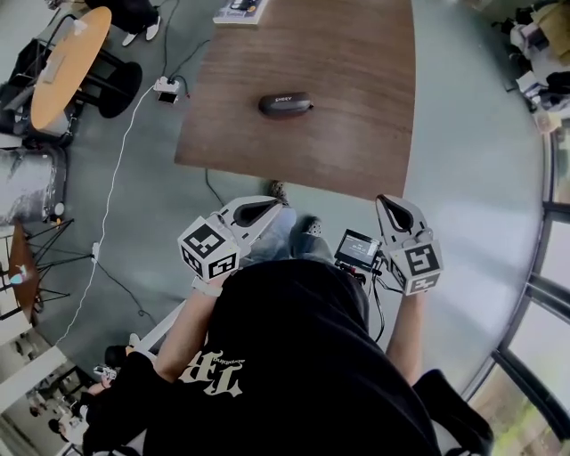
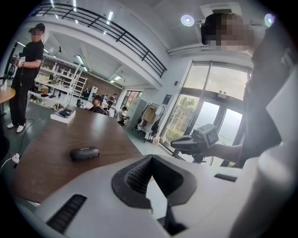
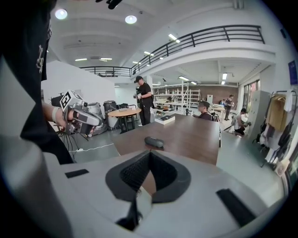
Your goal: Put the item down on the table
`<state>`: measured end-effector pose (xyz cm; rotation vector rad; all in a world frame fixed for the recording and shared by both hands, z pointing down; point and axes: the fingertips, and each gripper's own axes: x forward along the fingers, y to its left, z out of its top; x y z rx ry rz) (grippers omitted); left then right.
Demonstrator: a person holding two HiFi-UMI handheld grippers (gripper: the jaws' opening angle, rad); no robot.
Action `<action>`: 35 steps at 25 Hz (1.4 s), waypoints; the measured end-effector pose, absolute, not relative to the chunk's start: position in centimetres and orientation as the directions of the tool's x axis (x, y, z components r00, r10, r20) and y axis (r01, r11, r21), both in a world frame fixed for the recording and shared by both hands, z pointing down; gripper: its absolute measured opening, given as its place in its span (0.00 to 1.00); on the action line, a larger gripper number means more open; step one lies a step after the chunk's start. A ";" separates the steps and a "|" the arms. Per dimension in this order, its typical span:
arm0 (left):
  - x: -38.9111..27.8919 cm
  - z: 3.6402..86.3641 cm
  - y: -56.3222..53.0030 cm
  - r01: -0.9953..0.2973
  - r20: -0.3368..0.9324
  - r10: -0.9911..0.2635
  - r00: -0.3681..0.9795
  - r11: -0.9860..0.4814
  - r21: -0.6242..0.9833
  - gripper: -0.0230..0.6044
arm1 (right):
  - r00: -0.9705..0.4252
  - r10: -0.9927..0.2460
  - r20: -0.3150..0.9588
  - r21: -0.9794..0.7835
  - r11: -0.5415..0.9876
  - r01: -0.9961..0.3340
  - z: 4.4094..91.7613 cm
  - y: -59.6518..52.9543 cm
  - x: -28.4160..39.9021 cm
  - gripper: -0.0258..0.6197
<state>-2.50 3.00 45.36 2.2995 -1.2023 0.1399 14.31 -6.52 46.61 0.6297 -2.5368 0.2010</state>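
Well beyond the fingers, case on table

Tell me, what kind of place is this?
Probably a big workshop or lab hall, not a home: there is a black railing running high up along the wall, storage shelves at the back, and a long wooden table.

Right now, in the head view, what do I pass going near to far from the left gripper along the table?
Nearest first: left gripper → wooden table → black case → white box at the far end.
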 end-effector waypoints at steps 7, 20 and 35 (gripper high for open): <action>-0.5 44.9 4.2 -0.780 0.325 -0.724 0.609 -0.471 0.412 0.05 | -0.739 -0.430 0.519 -0.046 0.849 -0.527 47.6 -4.5 18.5 0.02; -4.1 43.7 4.5 -0.775 0.309 -0.722 0.620 -0.498 0.389 0.05 | -0.699 -0.497 0.515 -0.062 0.791 -0.608 47.2 -3.1 17.5 0.02; -11.3 43.1 5.3 -0.768 0.241 -0.755 0.609 -0.487 0.417 0.05 | -0.729 -0.429 0.533 0.011 0.866 -0.501 45.2 -1.7 6.6 0.02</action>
